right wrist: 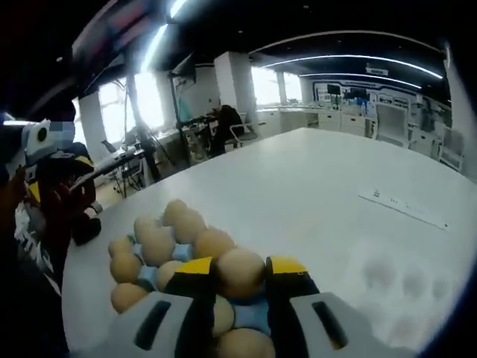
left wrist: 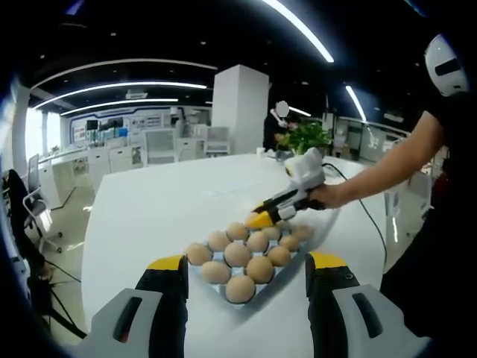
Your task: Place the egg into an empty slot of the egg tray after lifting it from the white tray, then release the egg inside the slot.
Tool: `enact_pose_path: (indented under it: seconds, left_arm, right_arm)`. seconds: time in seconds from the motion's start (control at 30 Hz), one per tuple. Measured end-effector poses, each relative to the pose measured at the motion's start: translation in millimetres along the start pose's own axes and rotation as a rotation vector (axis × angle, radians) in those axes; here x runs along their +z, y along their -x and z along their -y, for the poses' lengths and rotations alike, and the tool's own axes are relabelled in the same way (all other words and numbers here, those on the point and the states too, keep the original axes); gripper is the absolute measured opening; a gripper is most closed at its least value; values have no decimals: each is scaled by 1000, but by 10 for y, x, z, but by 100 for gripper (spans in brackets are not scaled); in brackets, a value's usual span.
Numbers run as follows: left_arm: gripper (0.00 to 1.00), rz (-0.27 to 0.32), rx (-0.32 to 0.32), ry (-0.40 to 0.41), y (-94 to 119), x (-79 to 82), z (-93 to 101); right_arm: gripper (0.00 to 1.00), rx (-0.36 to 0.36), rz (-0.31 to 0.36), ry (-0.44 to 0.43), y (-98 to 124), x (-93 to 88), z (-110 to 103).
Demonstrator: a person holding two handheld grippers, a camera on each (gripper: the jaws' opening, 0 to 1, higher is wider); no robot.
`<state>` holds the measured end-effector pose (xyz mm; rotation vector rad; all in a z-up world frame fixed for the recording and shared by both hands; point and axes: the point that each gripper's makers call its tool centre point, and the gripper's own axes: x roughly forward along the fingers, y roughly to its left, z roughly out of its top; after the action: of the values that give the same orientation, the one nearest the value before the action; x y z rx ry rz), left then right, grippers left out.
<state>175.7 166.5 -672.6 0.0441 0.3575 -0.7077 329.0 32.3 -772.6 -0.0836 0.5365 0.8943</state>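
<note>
Where the right gripper view looks down its own jaws, the right gripper (right wrist: 240, 277) pinches an egg (right wrist: 240, 271) between its yellow tips, low in the middle of the frame. That egg sits over the egg tray (right wrist: 250, 315), whose blue shows only in scraps between the eggs; whether the egg rests in a slot or hangs just above it cannot be told, since the jaws and the egg itself hide the slot. More eggs (right wrist: 158, 239) crowd the tray to the left, and one at the bottom edge is cut off. At far left a person's hand and the other gripper are dark and blurred.

Seen from the left gripper view, the left gripper (left wrist: 248, 262) has its jaws spread wide at the bottom of the frame, nothing between them. Beyond the gap lies the egg tray (left wrist: 294, 262) full of brown eggs (left wrist: 238, 254) on the white table (left wrist: 149, 216); its far right slots are partly covered. The right gripper (left wrist: 262, 218) reaches in from the right, held by a person's hand (left wrist: 333, 195), its yellow tips at the tray's far side. The egg it holds is too small and hidden there to make out. A white tray cannot be picked out against the white table in either view. A potted plant (left wrist: 307, 136) stands at the table's far end, upper right of centre.
</note>
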Motion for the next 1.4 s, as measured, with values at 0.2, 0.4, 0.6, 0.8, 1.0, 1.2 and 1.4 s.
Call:
enact_pose_path:
  seconds: [0.2,0.4,0.6,0.8,1.0,1.2,1.4]
  left_arm:
    - [64,3,-1,-4,-1,25,-3]
    - [64,3,-3,-5,-10,29,-8]
    - [64,4,-6,-8,-20,41,-12]
    - [64,5,-5,-11,-19,50,-14]
    - [64,1,-5,-12,-20,41,-7]
    - [64,1,-9,-11,-39,34,11]
    - [64,0,-11,-9,-42,24,18]
  right_arm:
    - [27,6,-53,-25,-22,-35,5]
    - [27,7,-55,-10,-23,-41,-2]
    - [31,27,-37,-10,1,-38,-37]
    - [40,41,100,12,93,116,-63]
    - [45,23,140,-11,274,148,38]
    - [42,-4,183,-5,436,200,141]
    - [40,-50,177,-5,555,117,284]
